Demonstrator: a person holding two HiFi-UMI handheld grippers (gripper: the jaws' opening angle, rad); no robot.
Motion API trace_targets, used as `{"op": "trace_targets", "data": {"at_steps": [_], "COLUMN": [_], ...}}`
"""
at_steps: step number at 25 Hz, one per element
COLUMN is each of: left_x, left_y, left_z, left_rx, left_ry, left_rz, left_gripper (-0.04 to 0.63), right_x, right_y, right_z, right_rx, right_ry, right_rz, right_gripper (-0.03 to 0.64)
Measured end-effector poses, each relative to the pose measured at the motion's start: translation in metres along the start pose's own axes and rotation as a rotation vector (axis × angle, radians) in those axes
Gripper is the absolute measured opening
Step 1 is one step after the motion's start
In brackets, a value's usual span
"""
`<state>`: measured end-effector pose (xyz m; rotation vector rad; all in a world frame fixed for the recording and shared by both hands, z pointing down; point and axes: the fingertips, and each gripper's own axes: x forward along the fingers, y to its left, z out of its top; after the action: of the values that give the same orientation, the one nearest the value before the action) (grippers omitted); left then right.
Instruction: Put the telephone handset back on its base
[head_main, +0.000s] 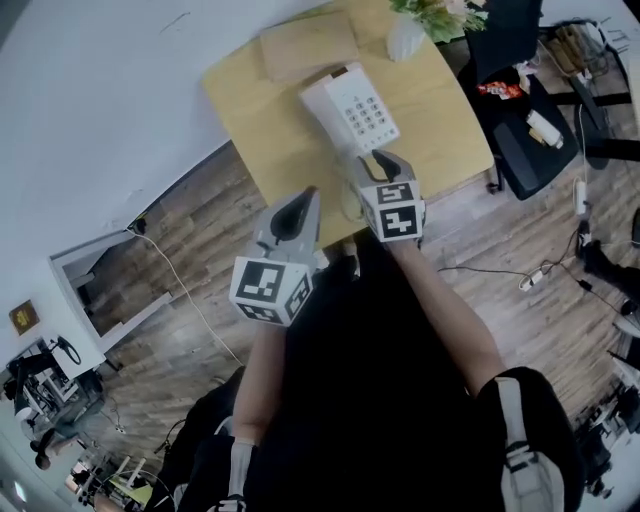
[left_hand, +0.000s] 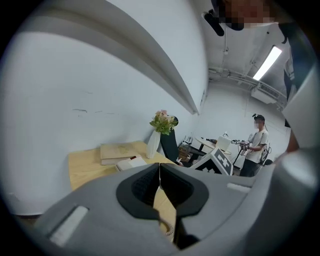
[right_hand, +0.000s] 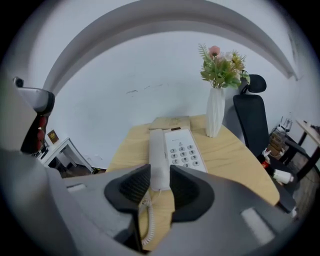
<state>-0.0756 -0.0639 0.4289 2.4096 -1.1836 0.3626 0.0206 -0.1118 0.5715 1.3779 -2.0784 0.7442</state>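
Right gripper view, handset (right_hand: 157, 155) clamped between right tongs (right_hand: 160, 182)

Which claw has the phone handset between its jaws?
The right claw: the white handset sits between its pads. The left claw is pinched shut on nothing.

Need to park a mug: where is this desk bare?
Bare wood left of the telephone, to the desk's left edge, and right of its keypad, before the vase. Crowded: books and vase at the back, right gripper on the handset.
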Motion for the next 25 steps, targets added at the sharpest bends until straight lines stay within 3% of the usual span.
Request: {"op": "trace_targets", "data": {"at_steps": [12,25], "left_x": [-0.038,-0.066], "left_y": [-0.031,-0.062], "left_z": [-0.021,-0.013], "left_rx": [0.040,0.101], "left_ry": [-0.013,-0.056], "left_rz": [-0.150,-0.226], "left_gripper": [0.009,0.009], "right_x": [-0.106,-0.198], "right_y": [0.015,0.023], "right_z": [-0.012,0.003], "right_rx": [0.084,0.080], "right_ry": [-0.148,-0.362], "right_rz": [-0.121,-0.163], "right_gripper": [0.099,0.074]}}
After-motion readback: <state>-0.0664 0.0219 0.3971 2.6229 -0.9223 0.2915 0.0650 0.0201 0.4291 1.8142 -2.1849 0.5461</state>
